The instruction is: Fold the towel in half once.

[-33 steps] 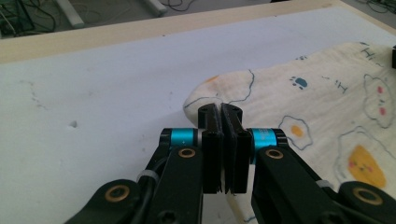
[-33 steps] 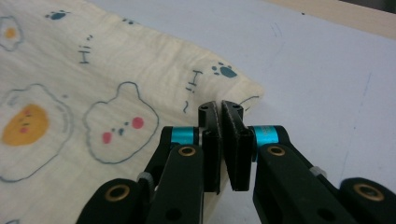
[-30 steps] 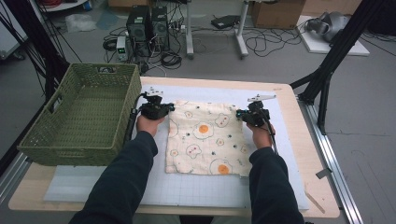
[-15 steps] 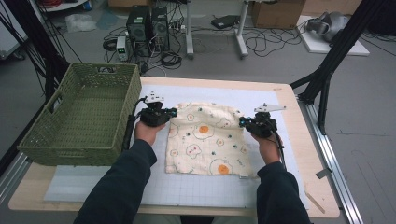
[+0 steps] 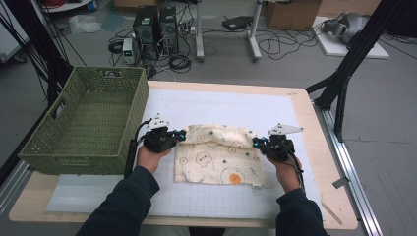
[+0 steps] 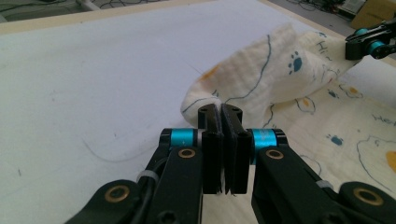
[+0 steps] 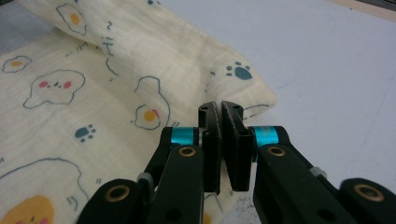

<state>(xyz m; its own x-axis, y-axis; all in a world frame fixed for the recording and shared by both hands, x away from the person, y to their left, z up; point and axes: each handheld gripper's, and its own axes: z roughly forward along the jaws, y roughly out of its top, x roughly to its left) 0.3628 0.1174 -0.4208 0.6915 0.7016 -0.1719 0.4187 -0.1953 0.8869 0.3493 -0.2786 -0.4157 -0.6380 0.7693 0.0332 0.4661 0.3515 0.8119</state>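
While the cloth (image 5: 219, 160) lies on the desk (image 5: 314, 132), I have my left tongs (image 5: 183, 135) and right tongs (image 5: 255, 143) each clamped on a far corner, folding it toward me.

— What's past the tabletop (image 5: 314, 123)?
— Grey floor (image 5: 295, 64) strewn with cables (image 5: 275, 46), two computer towers (image 5: 157, 24), cardboard boxes (image 5: 290, 12).
— And the sides?
— Black frame legs (image 5: 349, 64), right and left.

Cream egg-print cloth (image 5: 216, 157) on white mat, far edge lifted, folding toward near edge.
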